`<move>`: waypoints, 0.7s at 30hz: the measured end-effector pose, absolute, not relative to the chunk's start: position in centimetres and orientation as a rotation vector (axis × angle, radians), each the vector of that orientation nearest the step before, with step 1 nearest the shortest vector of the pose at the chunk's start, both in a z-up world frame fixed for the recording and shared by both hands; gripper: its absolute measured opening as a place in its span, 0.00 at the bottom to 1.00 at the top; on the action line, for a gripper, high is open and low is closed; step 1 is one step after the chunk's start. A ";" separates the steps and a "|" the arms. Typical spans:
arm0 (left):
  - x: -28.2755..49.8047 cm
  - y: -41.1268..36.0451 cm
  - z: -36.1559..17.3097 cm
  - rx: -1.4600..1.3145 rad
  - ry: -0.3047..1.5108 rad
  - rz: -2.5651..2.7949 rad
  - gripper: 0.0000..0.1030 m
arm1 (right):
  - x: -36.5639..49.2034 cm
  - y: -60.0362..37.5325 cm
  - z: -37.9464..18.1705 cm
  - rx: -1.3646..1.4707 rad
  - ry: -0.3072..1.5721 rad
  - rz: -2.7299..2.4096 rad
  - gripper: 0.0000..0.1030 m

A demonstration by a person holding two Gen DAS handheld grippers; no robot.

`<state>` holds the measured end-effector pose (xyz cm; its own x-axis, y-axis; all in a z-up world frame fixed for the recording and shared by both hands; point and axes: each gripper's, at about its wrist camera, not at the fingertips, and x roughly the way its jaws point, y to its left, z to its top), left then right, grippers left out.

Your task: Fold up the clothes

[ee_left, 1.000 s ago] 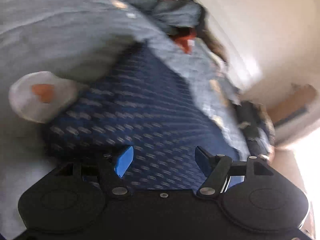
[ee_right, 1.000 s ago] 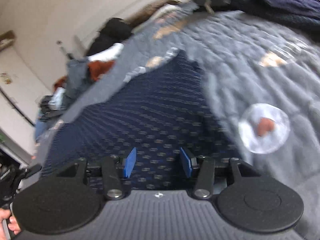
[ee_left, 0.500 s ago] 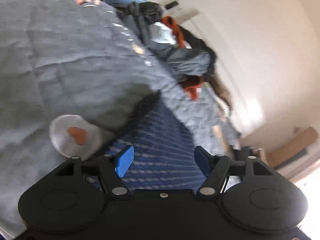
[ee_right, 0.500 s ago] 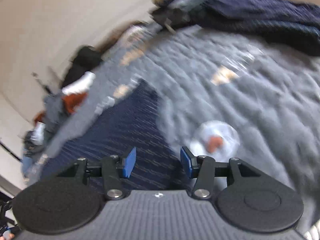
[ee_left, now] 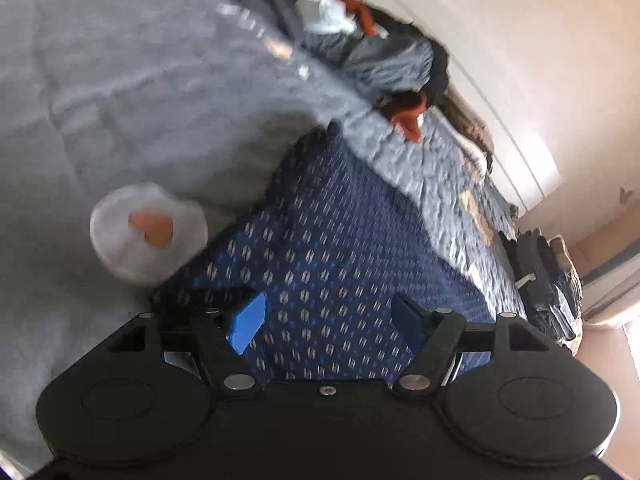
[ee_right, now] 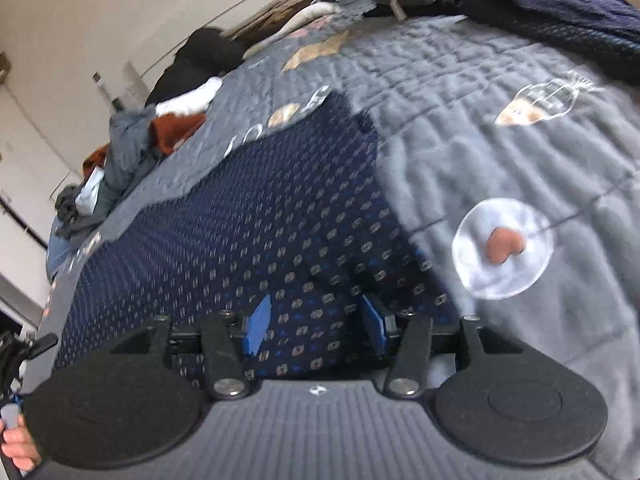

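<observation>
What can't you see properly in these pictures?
- Near edge of the blue patterned cloth: both views, hidden under the tool's black body.
- Whether the left tongs or right tongs touch the cloth: cannot tell.
- Clothes pile by the wall: left view, blurred.
- Dark clothes: right view, cut off by the top edge.

Navy garment [ee_left: 340,248] [ee_right: 248,232] — dark blue cloth with a regular small pattern of pale grey and bright blue marks. Lies spread flat, roughly rectangular, edges fairly straight, far corner squared off. A slight raised fold near the close edge in the right wrist view. Type of garment cannot be told — no collar or sleeves visible.
</observation>
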<state>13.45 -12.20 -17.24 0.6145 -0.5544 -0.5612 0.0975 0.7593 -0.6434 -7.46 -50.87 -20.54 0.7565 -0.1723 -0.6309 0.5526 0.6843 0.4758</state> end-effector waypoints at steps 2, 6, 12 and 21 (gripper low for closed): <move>13.4 -12.3 -16.6 -0.609 0.810 -0.416 0.67 | -8.1 -51.5 -19.5 0.723 0.537 -0.447 0.49; 13.3 -13.1 -15.7 -0.608 0.788 -0.452 0.67 | -8.0 -54.0 -17.8 0.724 0.468 -0.474 0.52; 13.8 -15.3 -15.6 -0.553 0.780 -0.491 0.68 | -4.9 -58.8 -18.2 0.699 0.470 -0.453 0.58; 14.2 -17.2 -15.7 -0.469 0.772 -0.504 0.68 | 1.4 -64.8 -20.0 0.319 0.576 -0.476 0.56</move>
